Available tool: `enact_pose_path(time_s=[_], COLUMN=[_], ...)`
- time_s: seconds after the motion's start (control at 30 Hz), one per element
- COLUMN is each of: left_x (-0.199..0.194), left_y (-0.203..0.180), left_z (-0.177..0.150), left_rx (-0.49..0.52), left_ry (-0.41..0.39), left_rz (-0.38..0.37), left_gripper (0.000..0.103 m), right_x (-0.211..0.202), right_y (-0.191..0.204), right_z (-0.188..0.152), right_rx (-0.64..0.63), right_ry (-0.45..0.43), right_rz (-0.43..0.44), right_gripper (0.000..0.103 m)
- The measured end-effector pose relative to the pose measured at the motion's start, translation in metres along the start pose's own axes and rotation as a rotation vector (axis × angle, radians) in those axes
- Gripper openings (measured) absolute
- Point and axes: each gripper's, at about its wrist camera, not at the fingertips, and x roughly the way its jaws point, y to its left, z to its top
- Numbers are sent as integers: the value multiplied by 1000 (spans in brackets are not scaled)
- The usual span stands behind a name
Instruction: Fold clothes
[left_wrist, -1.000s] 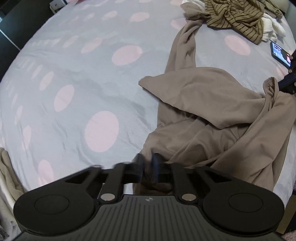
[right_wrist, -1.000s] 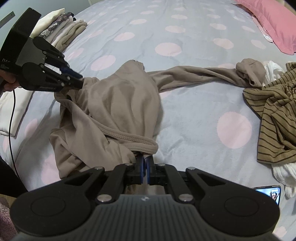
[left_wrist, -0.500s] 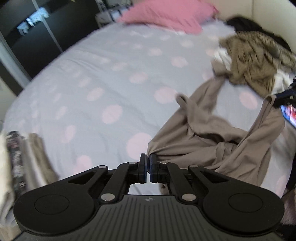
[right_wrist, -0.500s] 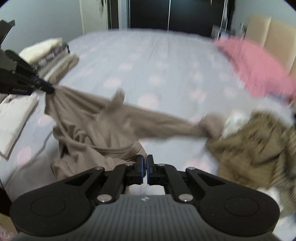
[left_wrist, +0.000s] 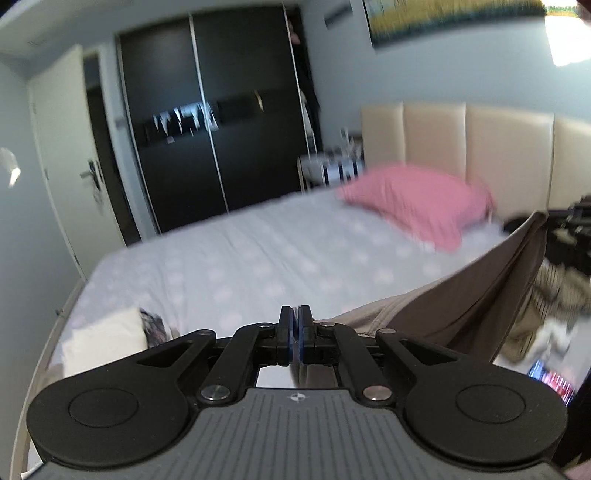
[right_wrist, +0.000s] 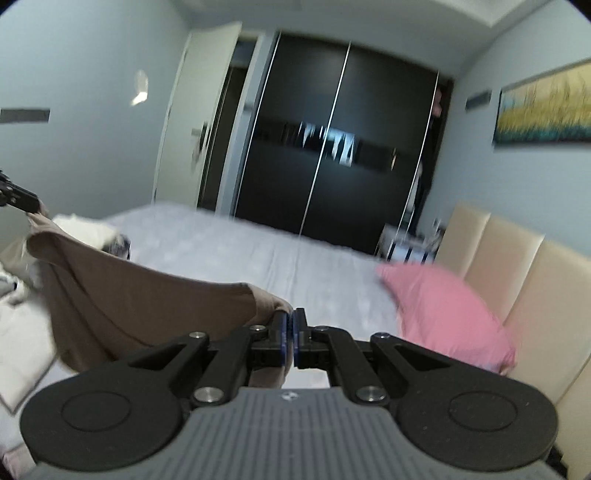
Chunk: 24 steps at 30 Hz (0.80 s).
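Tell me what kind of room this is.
A bedroom, most likely: a made bed with a pink pillow against a padded headboard, and a dark sliding-door wardrobe behind it.

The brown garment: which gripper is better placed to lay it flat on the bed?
Neither alone. The left gripper and the right gripper each pinch one end of the brown garment, stretched above the bed.

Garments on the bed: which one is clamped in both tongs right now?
The plain tan garment, stretched between the left tongs and right tongs. The striped top lies in a heap, and the folded pieces sit untouched near the bed's edge.
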Motion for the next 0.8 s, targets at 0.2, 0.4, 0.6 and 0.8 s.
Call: enact_pose_path(time_s=[0.2, 0.4, 0.6, 0.8], left_x=[-27, 58, 143, 191], left_y=[2, -1, 1, 7], left_z=[19, -36, -122, -168], left_rx=[-55, -93, -195, -296], left_ry=[-51, 238, 494, 587], left_rz=[-15, -77, -126, -140], left_gripper=[1, 1, 1, 1], right_x=[-8, 56, 128, 192], right_y=[-1, 15, 38, 47], right_z=[13, -56, -142, -192], right_rx=[14, 39, 40, 64], right_ry=[-52, 185, 418, 540], right_rz=[9, 95, 151, 160], right_gripper=[4, 4, 4, 4])
